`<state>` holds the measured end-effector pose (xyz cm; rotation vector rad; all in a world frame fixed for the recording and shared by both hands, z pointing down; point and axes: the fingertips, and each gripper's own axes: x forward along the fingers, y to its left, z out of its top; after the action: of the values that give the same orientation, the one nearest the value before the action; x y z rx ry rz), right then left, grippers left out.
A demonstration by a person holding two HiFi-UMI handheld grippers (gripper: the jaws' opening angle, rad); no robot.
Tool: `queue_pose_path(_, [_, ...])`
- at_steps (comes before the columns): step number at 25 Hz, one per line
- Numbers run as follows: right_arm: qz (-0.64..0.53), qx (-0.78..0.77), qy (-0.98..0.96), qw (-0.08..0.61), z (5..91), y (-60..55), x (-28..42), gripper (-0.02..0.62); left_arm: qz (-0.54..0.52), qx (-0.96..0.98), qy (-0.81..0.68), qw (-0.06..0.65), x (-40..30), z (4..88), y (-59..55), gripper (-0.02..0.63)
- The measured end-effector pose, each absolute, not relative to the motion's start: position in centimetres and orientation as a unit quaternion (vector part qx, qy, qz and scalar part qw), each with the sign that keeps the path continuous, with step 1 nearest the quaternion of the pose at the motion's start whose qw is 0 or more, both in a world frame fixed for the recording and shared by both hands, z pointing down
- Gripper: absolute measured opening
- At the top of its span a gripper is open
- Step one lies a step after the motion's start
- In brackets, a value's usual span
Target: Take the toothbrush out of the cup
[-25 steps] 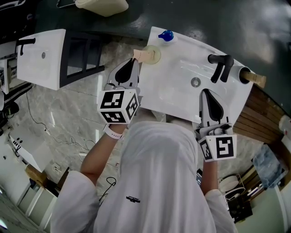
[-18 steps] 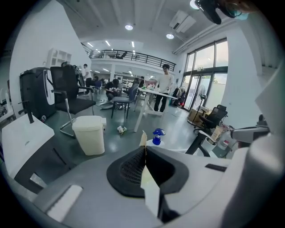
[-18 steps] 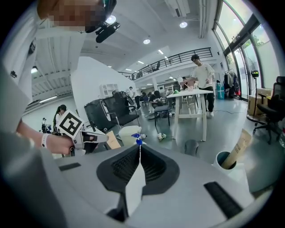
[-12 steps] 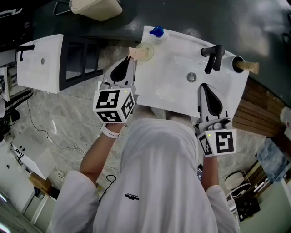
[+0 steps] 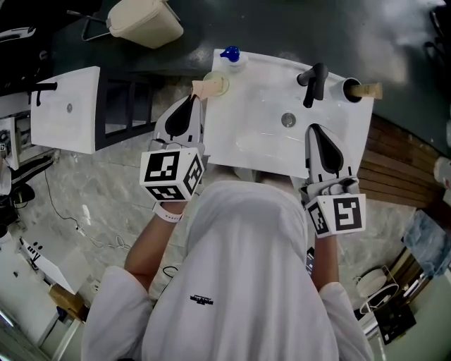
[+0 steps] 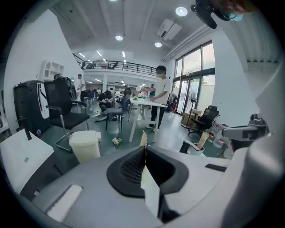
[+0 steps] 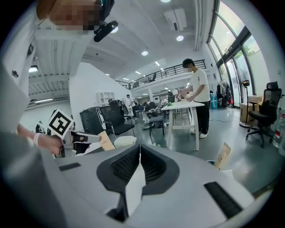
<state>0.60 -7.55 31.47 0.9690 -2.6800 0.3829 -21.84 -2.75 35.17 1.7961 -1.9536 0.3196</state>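
Note:
A translucent cup [image 5: 218, 83] stands at the far left corner of the white sink [image 5: 261, 134]. A flat beige toothbrush [image 5: 201, 88] leans out of it to the left. My left gripper [image 5: 192, 100] is at that handle, shut on its outer end; in the left gripper view the toothbrush [image 6: 143, 139] rises edge-on from the closed tips [image 6: 144, 150]. In the right gripper view the toothbrush [image 7: 106, 140] sticks out of the left gripper's tip. My right gripper [image 5: 315, 131] is shut and empty over the sink's near right part.
A black tap [image 5: 313, 81] stands at the sink's far side with a drain [image 5: 287, 120] before it. A second cup [image 5: 350, 87] with a beige handle [image 5: 368, 90] sits at the far right corner, a blue object [image 5: 229, 53] at the far left. A beige bin [image 5: 143, 21] stands beyond.
The whole view has slid so the sink sits further left and higher. Both grippers keep nearly the same places relative to the sink and the cup.

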Motion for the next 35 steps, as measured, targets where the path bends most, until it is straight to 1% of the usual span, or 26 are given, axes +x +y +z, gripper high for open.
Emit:
queue_pose_path(11, [0.113,0.361,-0.921,0.099,28.8,-6.3,2.8,0.008,0.096,0.679,-0.698,0.206,-18.6,31.2,-1.0,0.006])
queue_pose_path(25, [0.114,0.416,-0.898,0.085,28.2,-6.1,6.7,0.008,0.109,0.719,-0.654,0.210,-14.9,31.4,-1.2,0.007])
queue_pose_path(35, [0.105,0.440,-0.888,0.078,28.4,-8.0,9.1,0.008,0.118,0.744,-0.617,0.227,-11.8,32.9,-3.2,0.008])
